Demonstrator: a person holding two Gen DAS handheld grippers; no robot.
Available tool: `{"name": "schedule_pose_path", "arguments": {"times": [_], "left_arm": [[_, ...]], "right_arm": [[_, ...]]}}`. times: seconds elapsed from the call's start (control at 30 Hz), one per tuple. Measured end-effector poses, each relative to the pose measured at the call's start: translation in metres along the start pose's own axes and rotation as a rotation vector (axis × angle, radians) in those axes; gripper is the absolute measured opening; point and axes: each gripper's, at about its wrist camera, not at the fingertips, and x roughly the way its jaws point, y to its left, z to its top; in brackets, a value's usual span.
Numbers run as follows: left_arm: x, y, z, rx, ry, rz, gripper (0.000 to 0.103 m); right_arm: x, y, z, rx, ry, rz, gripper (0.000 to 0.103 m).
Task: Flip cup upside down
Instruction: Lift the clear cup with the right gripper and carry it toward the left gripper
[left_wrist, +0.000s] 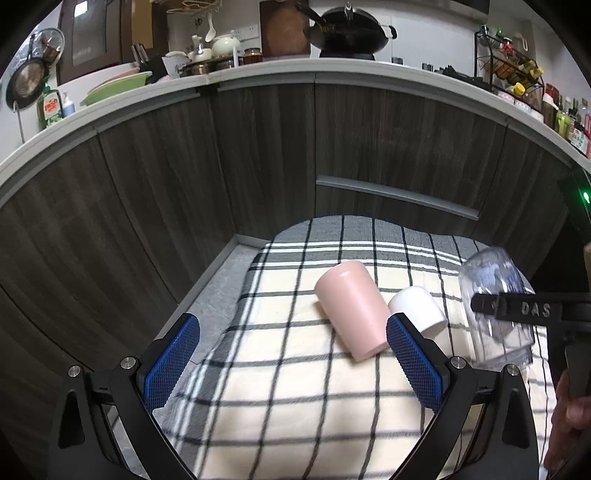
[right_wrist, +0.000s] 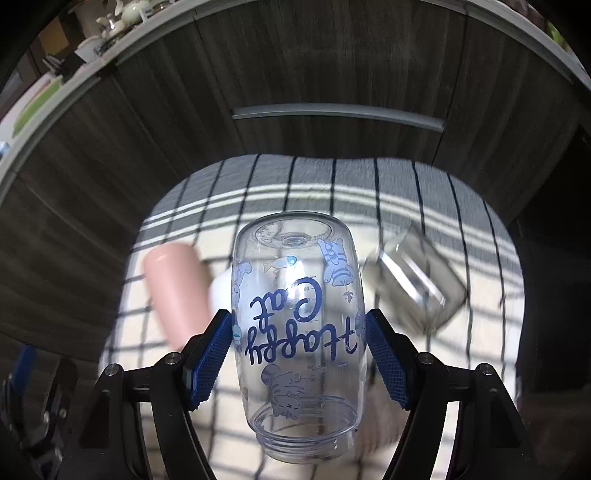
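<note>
One clear cup (right_wrist: 297, 332), printed with blue cats and lettering, hangs in the air above a checked cloth (left_wrist: 295, 406), clenched across its middle by the right gripper (right_wrist: 298, 354). Its blue pads (right_wrist: 386, 360) press on opposite sides of the wall. Seen from the right wrist, the lettering reads inverted, the closed base points away toward the far cabinets and the threaded mouth faces the camera, so the turn looks well under way, though not yet finished with the cup set down.

The cup appears to be thin, rigid plastic: light, probably slick under the pads and liable to twist if squeezed off-centre. The mid-body hold, just on the mouth side of the widest part, seems the sound place; the threaded rim offers less surface.

The left gripper (left_wrist: 291, 362) hovers low over the near cloth with its fingers spread wide and nothing between them. Just beyond it lie a pink cup (left_wrist: 351, 308) on its side and a white cup (left_wrist: 419, 308) beside it, the two touching or nearly so. A blurred glass tumbler (right_wrist: 415, 290) lies on the cloth right of the clear cup. Dark wood cabinet doors (left_wrist: 258, 155) close the scene behind, under a crowded worktop.
</note>
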Motion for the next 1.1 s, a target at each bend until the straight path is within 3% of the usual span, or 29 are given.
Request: {"name": "schedule_pose_path", "arguments": {"times": [0.27, 0.6, 1.0, 1.1], "left_arm": [[-0.049, 0.039, -0.031, 0.018, -0.004, 0.002, 0.103], [-0.073, 0.069, -0.077, 0.052, 0.039, 0.010, 0.103], [-0.074, 0.072, -0.098, 0.068, 0.091, 0.010, 0.103], [-0.078, 0.070, -0.096, 0.073, 0.089, 0.007, 0.103]], "right_arm": [[-0.026, 0.011, -0.078, 0.100, 0.035, 0.063, 0.073], [-0.012, 0.027, -0.173, 0.210, 0.140, 0.060, 0.073], [0.006, 0.038, -0.197, 0.198, 0.147, 0.011, 0.074], [0.004, 0.037, -0.196, 0.203, 0.140, 0.011, 0.084]]}}
